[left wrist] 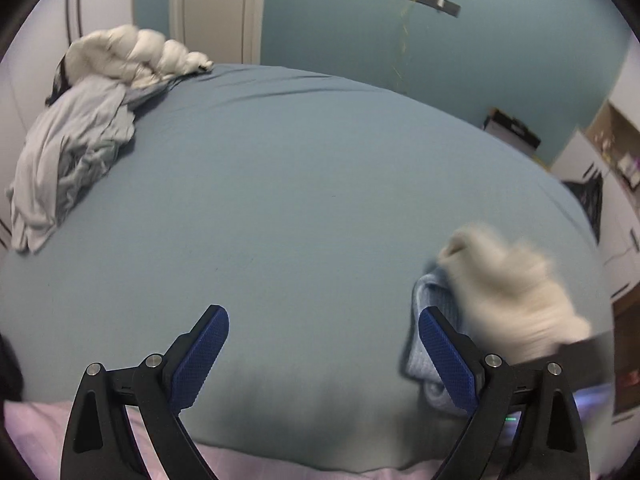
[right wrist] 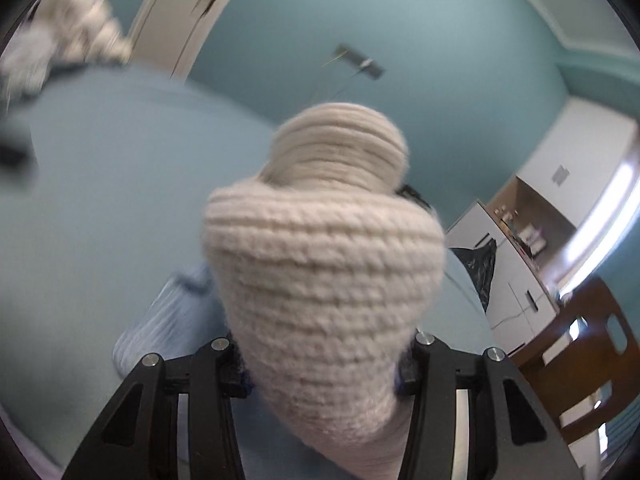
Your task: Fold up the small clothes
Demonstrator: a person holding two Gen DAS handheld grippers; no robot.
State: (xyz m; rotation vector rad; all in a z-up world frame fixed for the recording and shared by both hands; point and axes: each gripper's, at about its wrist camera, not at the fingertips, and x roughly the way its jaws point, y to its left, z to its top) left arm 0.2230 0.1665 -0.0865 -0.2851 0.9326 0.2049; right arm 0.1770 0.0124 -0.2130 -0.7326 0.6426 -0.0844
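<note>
My left gripper [left wrist: 322, 346] is open and empty, low over the near edge of the blue-grey bed [left wrist: 300, 184]. My right gripper [right wrist: 324, 364] is shut on a cream knitted garment [right wrist: 324, 276], which bulges up between the jaws and hides the fingertips. In the left wrist view the same cream knit [left wrist: 508, 292] shows blurred at the lower right, above a small light-blue folded cloth [left wrist: 434, 320] that lies on the bed beside my left gripper's right finger [left wrist: 448, 356]. The light-blue cloth [right wrist: 168, 320] also shows under the knit in the right wrist view.
A heap of grey and white clothes [left wrist: 80, 128] lies at the bed's far left corner. A teal wall [left wrist: 400, 40] and white door [left wrist: 216, 8] stand behind. White drawers [right wrist: 516, 280] and a brown chair [right wrist: 592, 352] stand right of the bed. A pink sheet edge [left wrist: 36, 432] runs along the near side.
</note>
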